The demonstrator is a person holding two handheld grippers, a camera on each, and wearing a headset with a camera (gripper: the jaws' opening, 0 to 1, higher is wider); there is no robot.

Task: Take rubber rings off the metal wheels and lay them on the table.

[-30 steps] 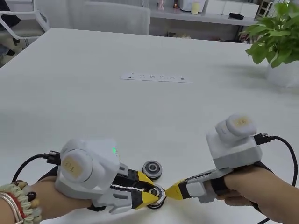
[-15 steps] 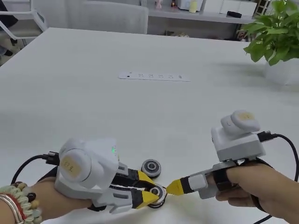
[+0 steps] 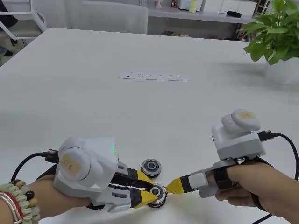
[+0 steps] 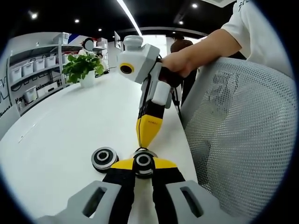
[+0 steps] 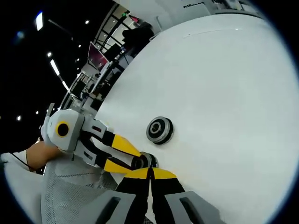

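My left gripper (image 3: pixel 155 192) is clamped on a wheel (image 4: pixel 143 160) at the near edge of the table (image 3: pixel 140 116). My right gripper (image 3: pixel 172 187), jaws pressed together, touches that wheel's rim from 3 o'clock. A second wheel (image 3: pixel 152 166) lies flat just beside the held one, at its 12 o'clock.

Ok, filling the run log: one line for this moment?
left gripper: shut on held wheel | right gripper: jaws shut, tip at that wheel | spare wheel: on table beside
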